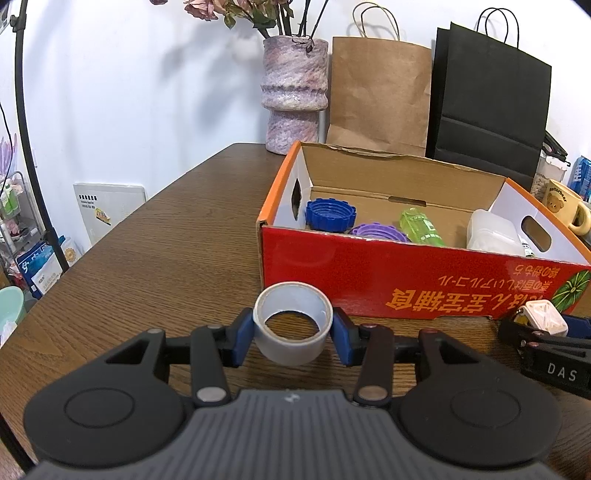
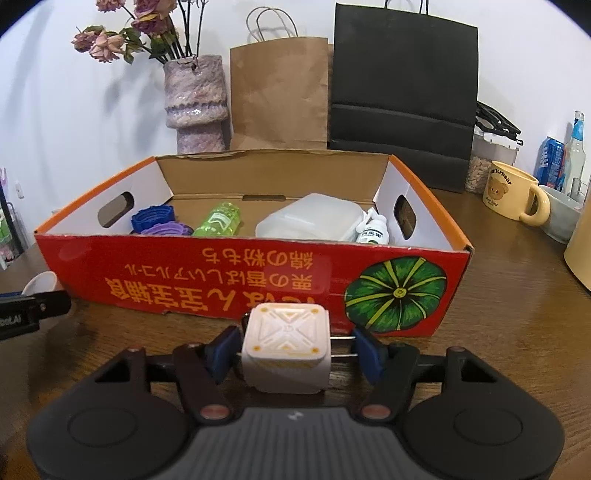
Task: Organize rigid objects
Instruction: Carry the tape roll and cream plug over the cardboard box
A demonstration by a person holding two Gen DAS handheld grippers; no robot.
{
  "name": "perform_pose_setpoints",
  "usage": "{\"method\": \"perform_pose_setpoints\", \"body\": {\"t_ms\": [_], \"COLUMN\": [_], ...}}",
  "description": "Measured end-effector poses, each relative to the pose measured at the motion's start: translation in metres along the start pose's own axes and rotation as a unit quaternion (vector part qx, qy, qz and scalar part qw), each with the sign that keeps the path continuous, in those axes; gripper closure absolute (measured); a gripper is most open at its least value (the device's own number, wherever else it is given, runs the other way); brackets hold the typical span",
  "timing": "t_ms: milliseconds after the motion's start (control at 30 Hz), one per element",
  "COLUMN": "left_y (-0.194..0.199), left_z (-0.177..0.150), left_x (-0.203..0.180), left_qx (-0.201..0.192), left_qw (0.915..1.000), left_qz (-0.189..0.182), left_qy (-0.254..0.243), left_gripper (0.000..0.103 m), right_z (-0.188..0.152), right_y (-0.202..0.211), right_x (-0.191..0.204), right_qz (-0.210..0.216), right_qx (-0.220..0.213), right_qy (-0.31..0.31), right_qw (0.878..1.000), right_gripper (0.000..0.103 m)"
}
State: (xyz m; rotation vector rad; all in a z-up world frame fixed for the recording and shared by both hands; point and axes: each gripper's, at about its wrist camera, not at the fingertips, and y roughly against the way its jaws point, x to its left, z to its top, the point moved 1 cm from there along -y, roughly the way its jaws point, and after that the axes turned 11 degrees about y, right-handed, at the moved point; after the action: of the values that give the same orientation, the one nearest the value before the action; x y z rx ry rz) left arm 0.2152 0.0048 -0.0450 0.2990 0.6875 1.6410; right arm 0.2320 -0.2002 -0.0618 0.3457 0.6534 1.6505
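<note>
Gripping tape roll [image 1: 293,325], left fingers [image 1: 236,341]; right fingers [image 2: 369,352] flank cube [image 2: 284,350] (contact unclear).

Background, far edge of the wooden table [image 2: 498,314]: mottled purple vase [image 2: 195,103] holding dried roses [image 2: 122,33] against the wall. Beside it a brown paper bag [image 2: 280,92], then a black paper bag [image 2: 402,96], both upright. Right side: yellow bear mug [image 2: 513,192] (handle facing right), blue can [image 2: 552,160] and clear bottle [image 2: 576,147] behind it.
</note>
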Motion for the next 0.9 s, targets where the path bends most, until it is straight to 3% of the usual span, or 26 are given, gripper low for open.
{"method": "perform_pose_setpoints", "body": {"t_ms": [900], "left_y": [0.019], "left_z": [-0.021], "left_x": [-0.010], "left_qx": [-0.004], "left_qw": [0.9998], "left_qz": [-0.003], "left_qy": [-0.020], "left_gripper": [0.058], "right_z": [-0.020], "right_y": [0.051], "right_x": [0.016], "right_qz": [0.024], "right_qx": [-0.046], "right_qy": [0.016], "right_qw": [0.999], "right_gripper": [0.038]}}
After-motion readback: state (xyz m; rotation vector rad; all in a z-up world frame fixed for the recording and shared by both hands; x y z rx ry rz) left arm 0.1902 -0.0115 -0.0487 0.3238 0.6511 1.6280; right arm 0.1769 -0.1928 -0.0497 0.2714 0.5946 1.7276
